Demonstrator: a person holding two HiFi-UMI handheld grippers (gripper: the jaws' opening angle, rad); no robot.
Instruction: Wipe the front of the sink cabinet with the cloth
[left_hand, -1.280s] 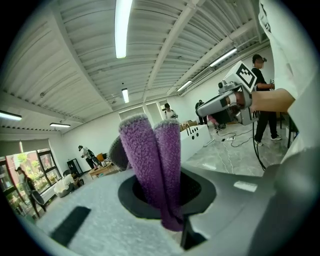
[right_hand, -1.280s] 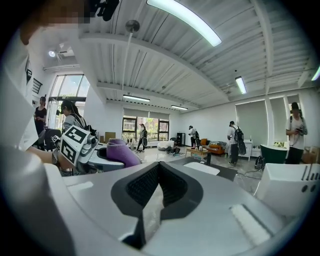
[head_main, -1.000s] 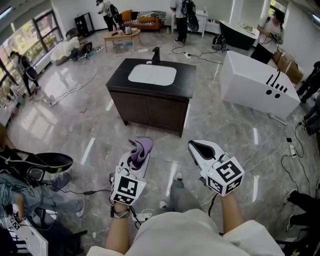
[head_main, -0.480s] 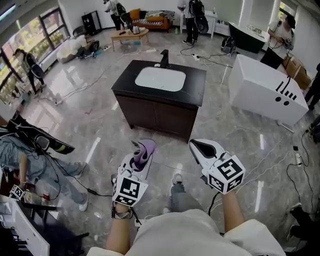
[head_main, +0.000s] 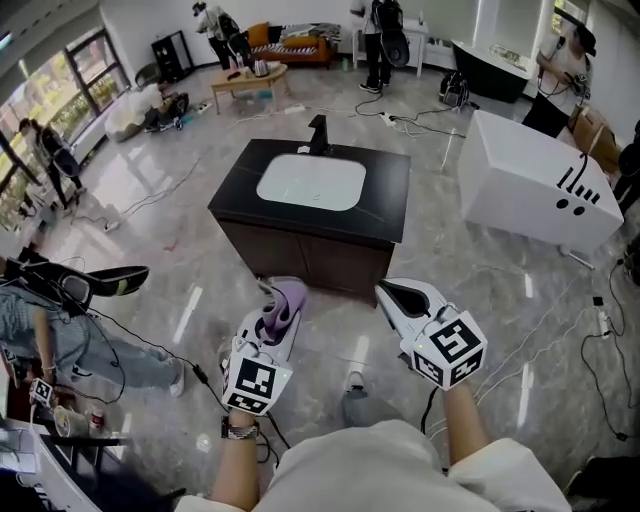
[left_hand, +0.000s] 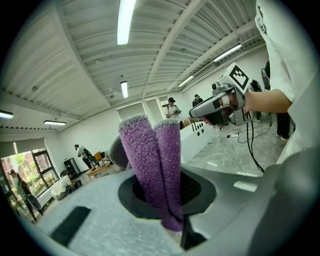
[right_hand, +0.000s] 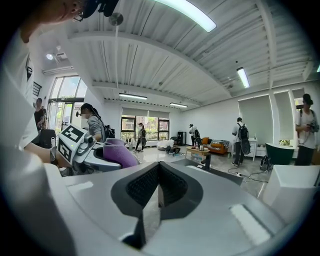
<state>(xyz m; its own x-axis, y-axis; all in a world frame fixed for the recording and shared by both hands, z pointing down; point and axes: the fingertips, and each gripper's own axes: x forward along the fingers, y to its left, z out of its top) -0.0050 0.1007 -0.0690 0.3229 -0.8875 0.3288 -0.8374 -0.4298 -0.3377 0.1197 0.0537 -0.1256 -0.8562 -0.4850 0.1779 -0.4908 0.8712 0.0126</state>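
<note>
The dark sink cabinet with a black top and white basin stands on the floor just ahead of me. Its front doors face me. My left gripper is shut on a folded purple cloth, held short of the cabinet front. In the left gripper view the cloth sticks up between the jaws. My right gripper is shut with nothing in it, level with the left one. The right gripper view shows the cloth and the tap beyond my shut jaws.
A white bathtub-like box lies right of the cabinet. Cables trail over the grey floor. Several people stand at the back near a low table. A person crouches at the left among bags.
I have moved closer to the cabinet, which looms larger and nearer to both grippers. The grippers keep their pose, the cloth still held.
</note>
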